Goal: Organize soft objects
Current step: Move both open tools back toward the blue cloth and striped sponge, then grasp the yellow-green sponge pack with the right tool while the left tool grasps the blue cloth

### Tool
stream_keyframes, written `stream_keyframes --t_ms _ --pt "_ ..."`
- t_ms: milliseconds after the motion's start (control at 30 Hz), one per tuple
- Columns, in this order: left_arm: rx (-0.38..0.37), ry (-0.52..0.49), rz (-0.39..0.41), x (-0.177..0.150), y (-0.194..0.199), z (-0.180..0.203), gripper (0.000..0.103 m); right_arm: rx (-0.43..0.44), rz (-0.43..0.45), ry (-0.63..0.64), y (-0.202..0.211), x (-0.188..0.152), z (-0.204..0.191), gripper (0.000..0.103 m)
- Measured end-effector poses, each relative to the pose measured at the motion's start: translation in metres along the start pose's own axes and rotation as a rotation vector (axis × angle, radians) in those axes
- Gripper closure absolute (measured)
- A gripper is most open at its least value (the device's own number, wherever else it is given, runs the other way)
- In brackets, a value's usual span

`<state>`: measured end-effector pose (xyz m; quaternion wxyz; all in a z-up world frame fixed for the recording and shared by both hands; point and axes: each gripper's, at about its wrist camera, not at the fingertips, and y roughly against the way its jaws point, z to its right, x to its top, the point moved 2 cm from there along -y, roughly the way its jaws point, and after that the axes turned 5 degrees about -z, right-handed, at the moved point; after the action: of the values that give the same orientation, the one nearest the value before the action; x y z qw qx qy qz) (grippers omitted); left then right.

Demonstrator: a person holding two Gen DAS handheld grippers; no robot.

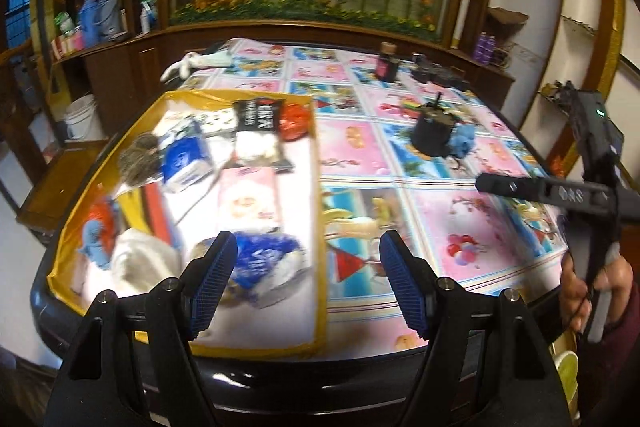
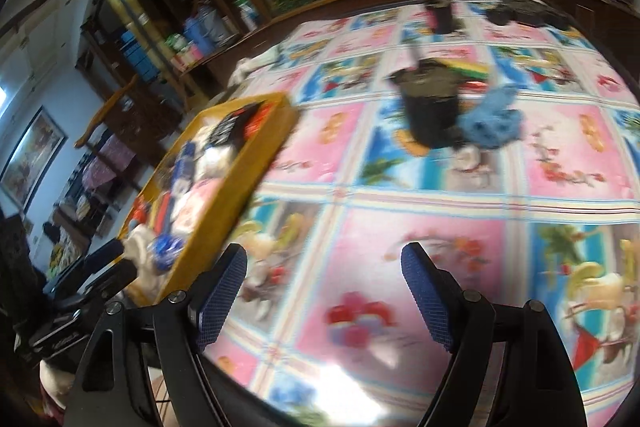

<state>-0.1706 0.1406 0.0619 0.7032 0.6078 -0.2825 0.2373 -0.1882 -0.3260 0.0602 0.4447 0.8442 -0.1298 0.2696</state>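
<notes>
A yellow-rimmed fabric box [image 1: 316, 163] lies on the left of the table and holds several soft things: tissue packs [image 1: 186, 157], a pink pack [image 1: 250, 201], a blue-and-white bag [image 1: 266, 261], a white cloth [image 1: 138, 263]. The box also shows in the right wrist view [image 2: 240, 171]. A blue soft toy [image 1: 464, 141] lies beside a black cup [image 1: 434, 131] mid-table; the toy also shows in the right wrist view [image 2: 494, 121]. My left gripper [image 1: 308, 279] is open and empty above the box's near right corner. My right gripper [image 2: 324, 295] is open and empty over the tablecloth.
A white glove or cloth [image 1: 188, 65] lies at the table's far left corner. A dark jar [image 1: 386, 65] and black gear [image 1: 436, 73] stand at the far edge. A wooden cabinet [image 1: 280, 35] runs behind the table. The right gripper's body [image 1: 592, 163] shows at right.
</notes>
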Motion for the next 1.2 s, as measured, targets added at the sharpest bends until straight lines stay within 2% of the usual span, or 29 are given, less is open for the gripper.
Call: stream_keyframes --t_ms 233,333,667,867,933,1033,1200 --pt "-0.103 -0.112 -0.011 0.000 -0.009 0.032 0.030 -0.091 0.087 -0.172 0.022 0.032 0.065 0.021" --pt "-0.110 -0.133 -0.040 0.000 -0.019 0.040 0.030 -0.123 0.101 -0.217 0.019 0.046 0.078 0.020" --pt "-0.220 -0.111 -0.097 0.003 -0.032 0.053 0.030 -0.156 0.083 -0.200 -0.003 0.073 0.085 0.020" --pt "-0.291 -0.075 -0.102 0.011 -0.035 0.050 0.030 -0.200 0.076 -0.191 0.000 0.133 0.098 0.020" --pt "-0.311 -0.069 -0.108 0.011 -0.039 0.047 0.030 -0.235 0.051 -0.174 -0.009 0.155 0.100 0.020" --pt "-0.319 -0.049 -0.129 0.013 -0.049 0.039 0.030 -0.283 -0.044 -0.088 -0.040 0.186 0.094 0.021" --pt "-0.353 -0.001 -0.156 0.017 -0.061 0.026 0.030 -0.373 -0.199 0.075 -0.102 0.214 0.080 0.024"
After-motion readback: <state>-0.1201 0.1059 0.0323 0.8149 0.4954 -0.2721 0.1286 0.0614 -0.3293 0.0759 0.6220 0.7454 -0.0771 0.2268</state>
